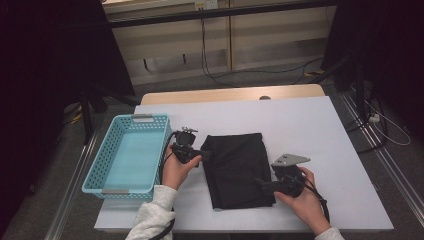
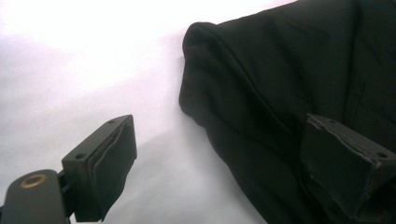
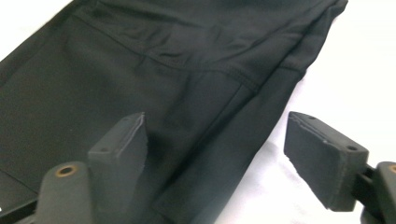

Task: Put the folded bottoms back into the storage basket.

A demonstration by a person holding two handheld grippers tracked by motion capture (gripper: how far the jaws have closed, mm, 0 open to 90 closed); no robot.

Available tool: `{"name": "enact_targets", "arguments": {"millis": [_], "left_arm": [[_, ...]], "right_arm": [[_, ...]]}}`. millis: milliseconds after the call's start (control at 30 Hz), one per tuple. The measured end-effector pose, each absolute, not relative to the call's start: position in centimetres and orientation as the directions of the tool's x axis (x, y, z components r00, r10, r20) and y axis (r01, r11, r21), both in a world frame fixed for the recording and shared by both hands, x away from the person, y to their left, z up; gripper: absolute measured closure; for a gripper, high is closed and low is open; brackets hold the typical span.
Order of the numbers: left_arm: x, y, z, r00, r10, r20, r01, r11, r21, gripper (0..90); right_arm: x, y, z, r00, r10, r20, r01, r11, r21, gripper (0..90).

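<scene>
Two grippers at folded black cloth (image 1: 238, 169) on white table (image 1: 320, 130). Left gripper (image 2: 224, 154): jaws wide, straddling cloth edge. Right gripper (image 3: 233, 163): jaws wide, likewise.

From the high view I find the bench (image 1: 300, 120) evenly lit from overhead, with the room's corners falling to near black. Shadows beneath the hands are soft. In both gripper views the bench surface is overexposed to white glare, while the black cloth (image 2: 280, 70) keeps faint fold detail. The near jaws appear slightly soft.
</scene>
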State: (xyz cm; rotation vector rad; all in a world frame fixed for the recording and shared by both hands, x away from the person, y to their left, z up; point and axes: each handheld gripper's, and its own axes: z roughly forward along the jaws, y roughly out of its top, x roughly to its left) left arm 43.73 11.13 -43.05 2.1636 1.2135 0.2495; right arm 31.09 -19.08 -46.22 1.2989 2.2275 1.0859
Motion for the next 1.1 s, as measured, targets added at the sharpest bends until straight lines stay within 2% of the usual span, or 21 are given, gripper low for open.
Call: {"name": "enact_targets", "arguments": {"millis": [700, 967, 1100], "left_arm": [[43.7, 11.1, -43.0, 0.555, 0.821, -0.137, 0.698, -0.369, 0.614, 11.1], [43.6, 10.9, -42.9, 0.549, 0.823, -0.145, 0.699, -0.358, 0.619, 11.0], [43.6, 11.0, -42.9, 0.552, 0.822, -0.141, 0.696, -0.361, 0.62, 10.8]], "right_arm": [[30.0, -18.2, -46.7, -0.422, 0.9, 0.104, 0.635, 0.212, 0.743, 39.4], [29.8, -17.9, -46.6, -0.422, 0.899, 0.12, 0.641, 0.202, 0.74, 51.7], [29.7, -17.9, -46.6, -0.43, 0.892, 0.139, 0.642, 0.193, 0.741, 62.0]]}}
